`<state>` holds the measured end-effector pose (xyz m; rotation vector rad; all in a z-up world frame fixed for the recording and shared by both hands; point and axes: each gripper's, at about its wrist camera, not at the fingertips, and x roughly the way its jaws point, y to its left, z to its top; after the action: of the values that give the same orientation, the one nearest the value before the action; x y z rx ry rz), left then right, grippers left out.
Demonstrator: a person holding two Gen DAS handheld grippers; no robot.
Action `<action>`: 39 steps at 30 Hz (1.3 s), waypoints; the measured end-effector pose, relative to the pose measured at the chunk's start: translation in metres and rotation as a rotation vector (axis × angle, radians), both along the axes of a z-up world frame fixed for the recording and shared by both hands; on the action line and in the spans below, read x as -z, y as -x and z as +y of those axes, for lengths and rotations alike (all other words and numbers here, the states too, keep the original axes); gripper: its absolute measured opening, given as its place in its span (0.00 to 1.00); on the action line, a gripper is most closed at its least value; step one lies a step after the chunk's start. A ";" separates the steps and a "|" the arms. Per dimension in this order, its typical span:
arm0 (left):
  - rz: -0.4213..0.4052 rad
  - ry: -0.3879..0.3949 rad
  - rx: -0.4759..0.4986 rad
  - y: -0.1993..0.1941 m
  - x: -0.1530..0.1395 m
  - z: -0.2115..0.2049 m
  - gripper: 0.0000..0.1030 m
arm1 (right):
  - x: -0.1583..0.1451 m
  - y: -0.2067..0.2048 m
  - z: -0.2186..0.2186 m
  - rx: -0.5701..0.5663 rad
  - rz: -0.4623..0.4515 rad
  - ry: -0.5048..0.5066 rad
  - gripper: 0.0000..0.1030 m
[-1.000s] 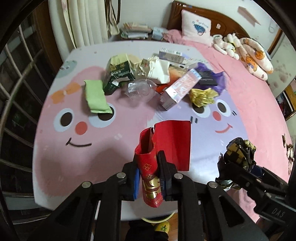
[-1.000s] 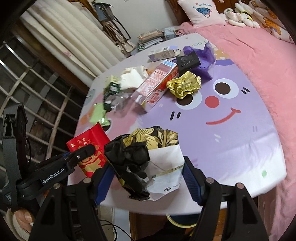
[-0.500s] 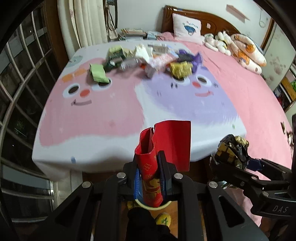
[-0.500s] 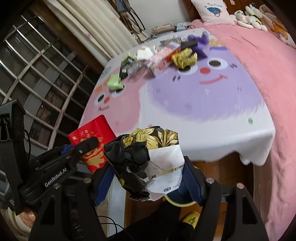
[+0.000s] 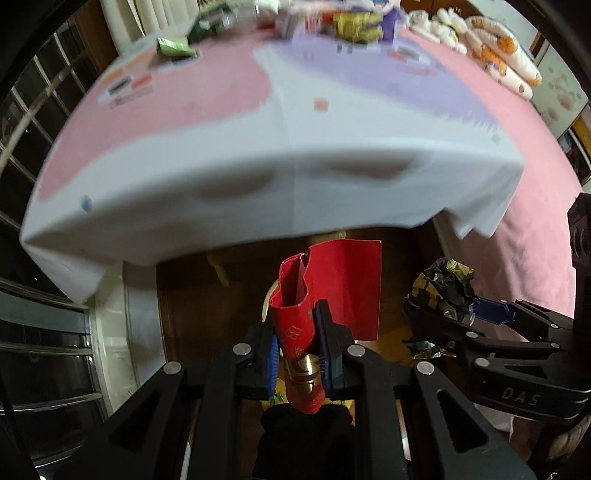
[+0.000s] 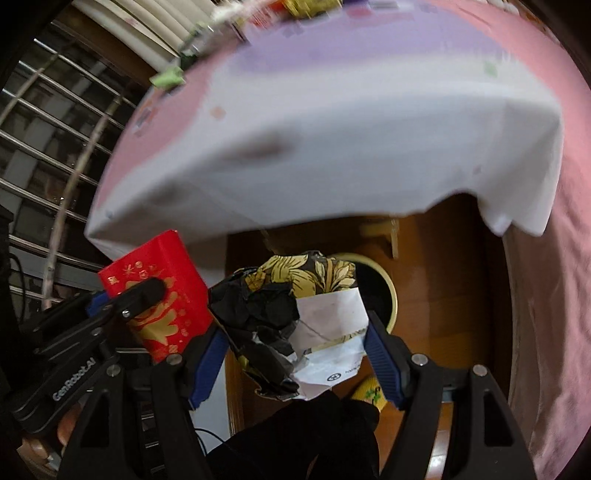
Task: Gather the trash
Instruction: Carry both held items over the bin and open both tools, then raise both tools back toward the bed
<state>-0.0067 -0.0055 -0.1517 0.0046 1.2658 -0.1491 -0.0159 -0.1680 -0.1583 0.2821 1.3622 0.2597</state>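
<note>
Tabletop point(image 5: 295, 177): draped in a pink-and-lilac cloth, remaining litter at its far end.
Left tongs point(image 5: 298, 349): pinching a stiff, light red-and-gold paper envelope point(image 5: 343, 280) low down.
Right tongs point(image 6: 295, 343): clamping a soft black-and-gold crumpled wrapper wad point(image 6: 288, 306) above the yellow-rimmed bin point(image 6: 388, 291).

Home bedroom. Bed with pink sheet point(image 5: 517, 122), stuffed toys point(image 5: 498, 55) on it. Curtains point(image 6: 147, 22), barred window point(image 6: 48, 122), wood floor point(image 6: 443, 277).

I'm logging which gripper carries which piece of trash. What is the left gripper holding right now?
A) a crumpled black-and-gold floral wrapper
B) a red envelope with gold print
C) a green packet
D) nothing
B: the left gripper is shut on the red envelope, while the floral wrapper sits in the right gripper.
</note>
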 end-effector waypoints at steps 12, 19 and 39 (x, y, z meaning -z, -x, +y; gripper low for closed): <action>0.082 -0.032 0.080 -0.024 0.166 -0.019 0.15 | 0.178 -0.009 0.006 0.000 0.077 0.066 0.70; 0.087 -0.058 0.133 -0.042 0.244 -0.028 0.24 | 0.261 -0.012 0.007 0.014 0.103 0.080 0.72; 0.034 -0.022 0.077 -0.026 0.210 0.002 0.82 | 0.217 -0.004 0.006 0.093 -0.037 0.120 0.86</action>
<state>0.0189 -0.0040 -0.3616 0.0699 1.3019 -0.2020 -0.0120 -0.1624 -0.3755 0.2387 1.3184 0.1046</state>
